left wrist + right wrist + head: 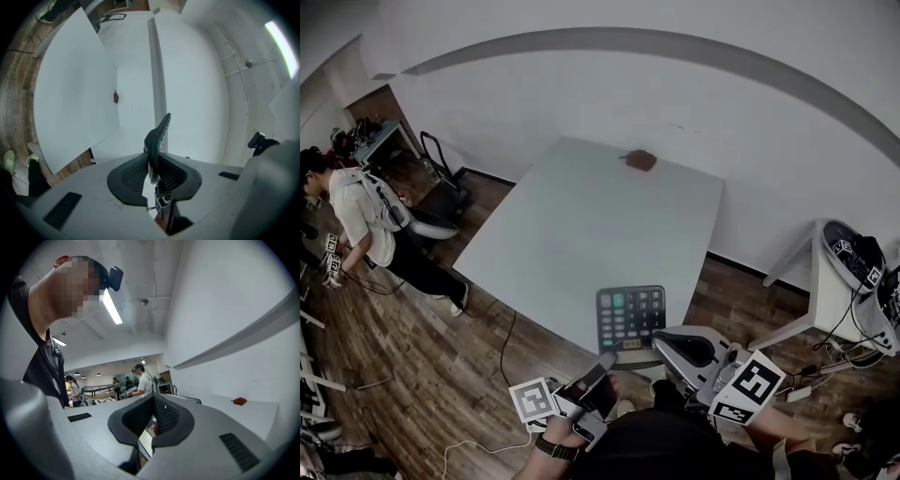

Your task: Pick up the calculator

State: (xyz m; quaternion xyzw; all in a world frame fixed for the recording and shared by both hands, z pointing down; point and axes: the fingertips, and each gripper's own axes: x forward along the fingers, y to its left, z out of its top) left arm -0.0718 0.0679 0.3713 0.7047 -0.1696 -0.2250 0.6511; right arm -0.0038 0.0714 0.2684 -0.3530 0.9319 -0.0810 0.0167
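The left gripper (153, 161) has its fingers (133, 176) clamped on the near end of the calculator (160, 132). Its long axis runs straight ahead of them. It seems to be lifted just above the near edge of the bench (581, 216). The right gripper (153, 401) is just beside the calculator, fingers together and empty.
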